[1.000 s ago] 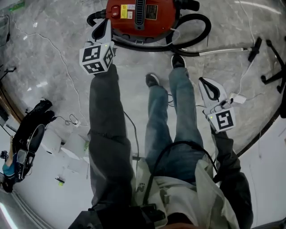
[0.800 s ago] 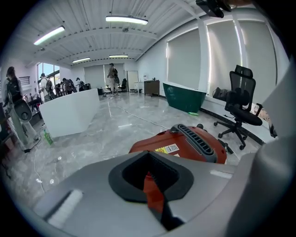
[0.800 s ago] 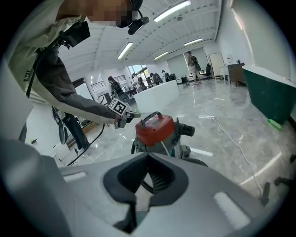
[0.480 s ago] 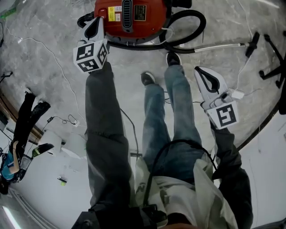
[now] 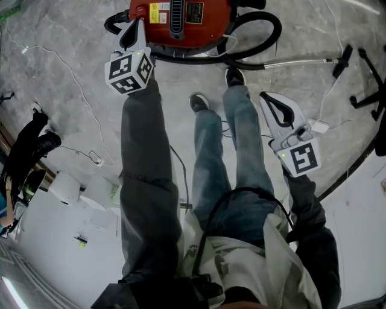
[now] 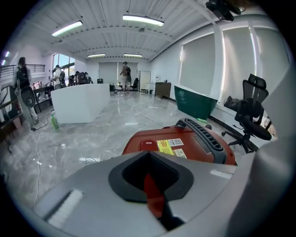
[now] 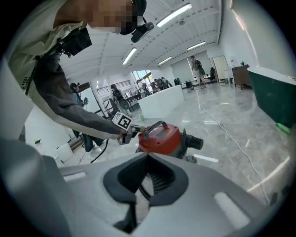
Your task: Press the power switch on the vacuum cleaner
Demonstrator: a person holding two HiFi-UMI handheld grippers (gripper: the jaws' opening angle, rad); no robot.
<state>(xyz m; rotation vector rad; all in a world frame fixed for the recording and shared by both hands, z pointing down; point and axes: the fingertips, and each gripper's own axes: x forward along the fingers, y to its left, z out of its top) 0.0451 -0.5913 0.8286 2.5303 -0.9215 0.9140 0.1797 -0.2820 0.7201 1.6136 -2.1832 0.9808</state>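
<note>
The red vacuum cleaner (image 5: 181, 21) stands on the marble floor at the top of the head view. Its square red power switch (image 6: 148, 145) sits on the near left end of its top, beside a yellow label. My left gripper (image 5: 134, 27) is shut with nothing in it. Its tip hovers at that left end, just short of the switch (image 5: 140, 10). In the left gripper view the left gripper (image 6: 149, 153) points straight at the switch. My right gripper (image 5: 267, 99) hangs shut and empty beside the person's right leg, apart from the vacuum (image 7: 162, 138).
A black hose (image 5: 268, 33) loops off the vacuum's right side into a metal wand (image 5: 295, 61). Thin white cables cross the floor. An office chair base (image 5: 371, 84) stands at the right. The person's feet (image 5: 202, 104) are just before the vacuum. A white counter (image 6: 78, 104) and people stand far off.
My left gripper has edged forward and slightly right, closer to the vacuum's left end and its switch. The right gripper has hardly moved.
</note>
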